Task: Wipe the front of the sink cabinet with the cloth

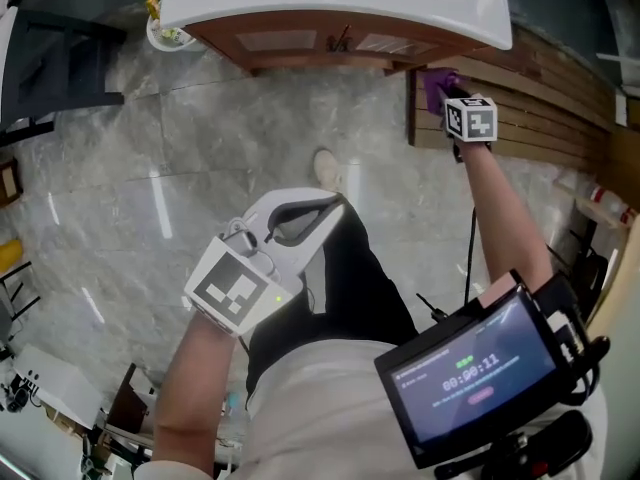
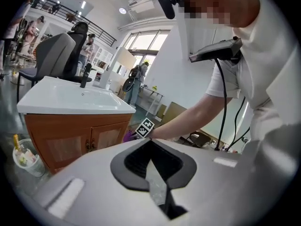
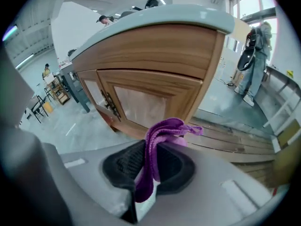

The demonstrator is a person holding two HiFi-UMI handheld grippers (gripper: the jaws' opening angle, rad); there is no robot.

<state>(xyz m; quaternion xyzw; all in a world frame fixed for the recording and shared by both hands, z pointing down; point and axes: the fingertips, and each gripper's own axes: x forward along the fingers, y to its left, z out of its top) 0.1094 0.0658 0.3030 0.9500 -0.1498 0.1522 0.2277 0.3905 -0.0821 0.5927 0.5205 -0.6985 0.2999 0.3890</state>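
Note:
The sink cabinet [image 1: 300,43] has an orange-brown wooden front under a white basin [image 1: 330,3] at the top of the head view. My right gripper [image 1: 452,96] is held out low by the cabinet's right end, shut on a purple cloth [image 1: 437,83]. In the right gripper view the cloth [image 3: 164,128] bunches out of the gripper [image 3: 153,149] just before the right door [image 3: 146,105]; I cannot tell whether it touches. My left gripper [image 1: 332,204] hangs back near my leg, shut and empty. In its own view the left gripper [image 2: 151,142] points toward the cabinet [image 2: 80,140].
A small white tub [image 1: 168,36] of odds and ends stands on the marble floor [image 1: 130,168] at the cabinet's left corner. A slatted wooden platform [image 1: 540,118] lies to the right of the cabinet. My shoe [image 1: 327,171] is in front of it.

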